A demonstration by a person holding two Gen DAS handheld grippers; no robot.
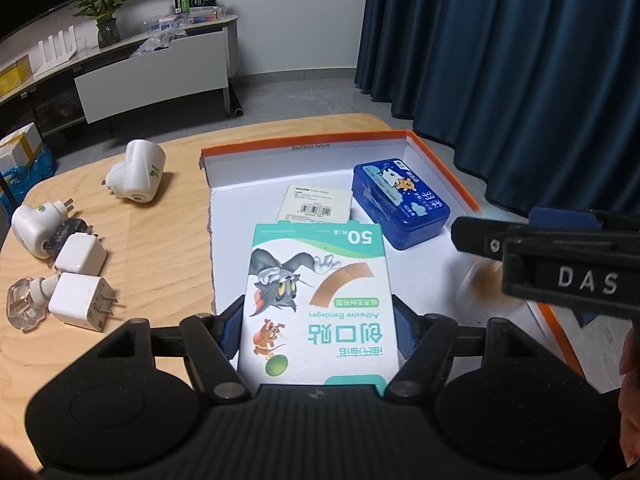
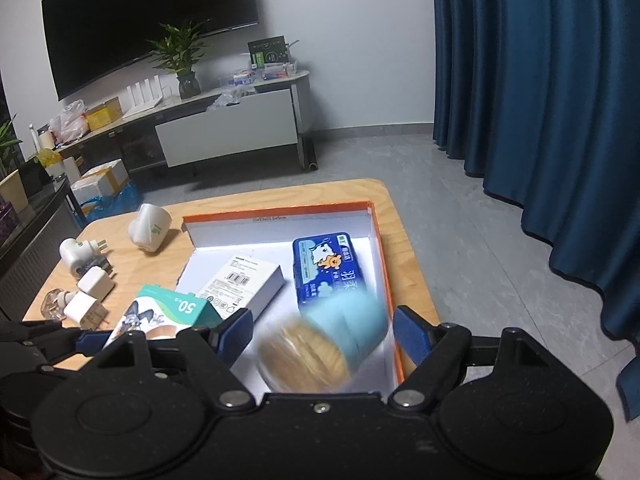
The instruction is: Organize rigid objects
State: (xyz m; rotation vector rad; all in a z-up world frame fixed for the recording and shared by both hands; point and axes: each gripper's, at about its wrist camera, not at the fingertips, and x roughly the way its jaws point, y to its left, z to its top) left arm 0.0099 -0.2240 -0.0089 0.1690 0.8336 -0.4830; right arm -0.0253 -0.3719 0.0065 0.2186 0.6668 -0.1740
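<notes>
My left gripper [image 1: 318, 320] is shut on a bandage box [image 1: 316, 300] with cartoon print, holding it just above the near part of the orange-rimmed white tray [image 1: 304, 140]. In the tray lie a blue tin [image 1: 400, 204] and a flat white carton [image 1: 316, 200]. My right gripper [image 2: 324, 332] stands open over the tray's [image 2: 280, 212] near right corner. A blurred light-blue roll with a tan end [image 2: 320, 344] is between its fingers, clear of both pads. The right wrist view also shows the tin [image 2: 328, 268], the carton [image 2: 244, 280] and the bandage box [image 2: 168, 312].
On the wooden table [image 1: 160, 240] left of the tray lie two white plug-in devices [image 1: 138, 176] [image 1: 34, 228], two white chargers [image 1: 80, 260] [image 1: 82, 300] and a clear bottle [image 1: 24, 304]. A blue curtain [image 1: 520, 80] hangs to the right.
</notes>
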